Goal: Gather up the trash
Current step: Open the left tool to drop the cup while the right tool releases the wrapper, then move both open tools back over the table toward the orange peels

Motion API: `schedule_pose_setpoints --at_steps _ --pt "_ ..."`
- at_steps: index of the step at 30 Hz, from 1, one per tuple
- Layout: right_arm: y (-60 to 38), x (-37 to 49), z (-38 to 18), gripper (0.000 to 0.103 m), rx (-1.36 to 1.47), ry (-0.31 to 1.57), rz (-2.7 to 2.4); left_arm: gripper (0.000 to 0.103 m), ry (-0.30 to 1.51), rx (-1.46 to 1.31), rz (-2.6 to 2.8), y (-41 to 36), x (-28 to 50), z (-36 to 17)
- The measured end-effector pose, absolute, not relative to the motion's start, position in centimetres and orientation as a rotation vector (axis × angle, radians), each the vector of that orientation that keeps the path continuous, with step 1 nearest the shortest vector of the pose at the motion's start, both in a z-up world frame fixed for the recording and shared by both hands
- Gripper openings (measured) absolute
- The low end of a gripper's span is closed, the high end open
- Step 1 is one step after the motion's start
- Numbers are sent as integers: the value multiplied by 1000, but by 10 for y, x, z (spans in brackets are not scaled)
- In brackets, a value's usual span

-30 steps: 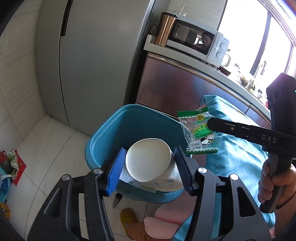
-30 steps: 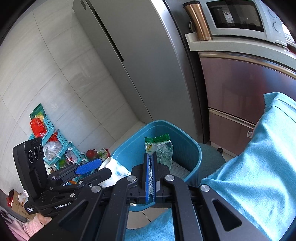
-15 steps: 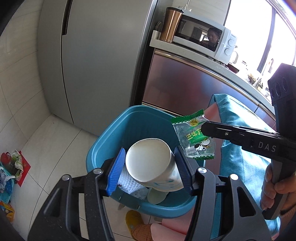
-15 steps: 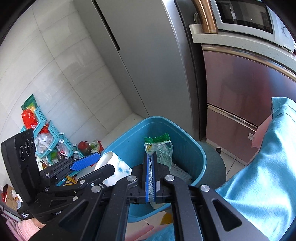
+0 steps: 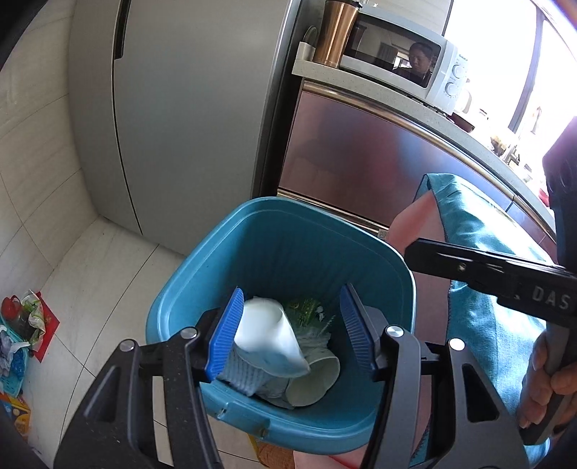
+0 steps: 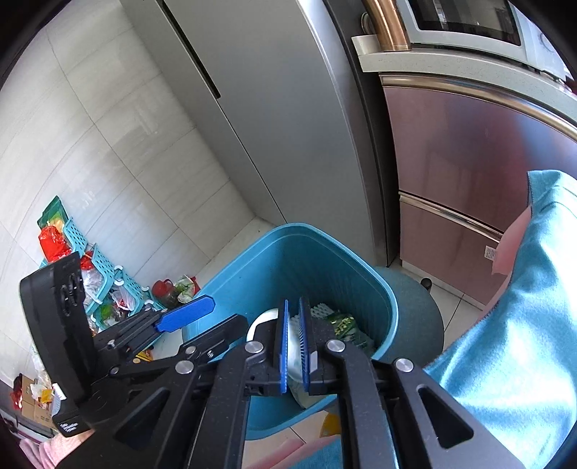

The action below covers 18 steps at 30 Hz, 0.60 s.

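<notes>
A blue bin (image 5: 274, 231) stands on the floor below both grippers. My left gripper (image 5: 290, 333) hangs over its mouth. A blurred white paper cup (image 5: 267, 335) tips downward between the jaws, against the left pad (image 5: 225, 335) and clear of the right one. The cup (image 6: 258, 323) also shows in the right wrist view. My right gripper (image 6: 293, 344) is opening, its pads a narrow slit apart with nothing between them. The green snack wrapper (image 6: 342, 324) lies in the bin (image 6: 317, 252), also seen as the wrapper (image 5: 306, 310) from the left. Another paper cup (image 5: 313, 378) rests at the bottom.
A grey fridge (image 5: 187, 108) and a steel cabinet (image 5: 360, 162) with a microwave (image 5: 404, 61) and copper tumbler (image 5: 335, 32) stand behind the bin. A teal cloth (image 6: 512, 342) hangs at the right. Teal baskets of clutter (image 6: 90, 274) sit on the floor at left.
The wrapper has left the right gripper and dropped into the bin. The cup has tipped over and come free of the left gripper's right pad. Both grippers moved closer over the bin.
</notes>
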State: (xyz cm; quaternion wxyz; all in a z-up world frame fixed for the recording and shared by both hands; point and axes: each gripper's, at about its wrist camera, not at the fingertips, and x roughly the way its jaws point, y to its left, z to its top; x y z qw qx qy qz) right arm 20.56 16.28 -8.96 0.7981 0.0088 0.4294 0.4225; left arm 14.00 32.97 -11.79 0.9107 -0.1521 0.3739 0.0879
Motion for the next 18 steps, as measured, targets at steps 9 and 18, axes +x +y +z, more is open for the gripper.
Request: schedule_pose_setpoints --at_steps 9,18 --pt "138 192 -85 11 35 902 929 56 731 -325 145 320 126 -109" --pt "98 163 -68 21 58 828 948 60 662 -302 49 288 98 -79"
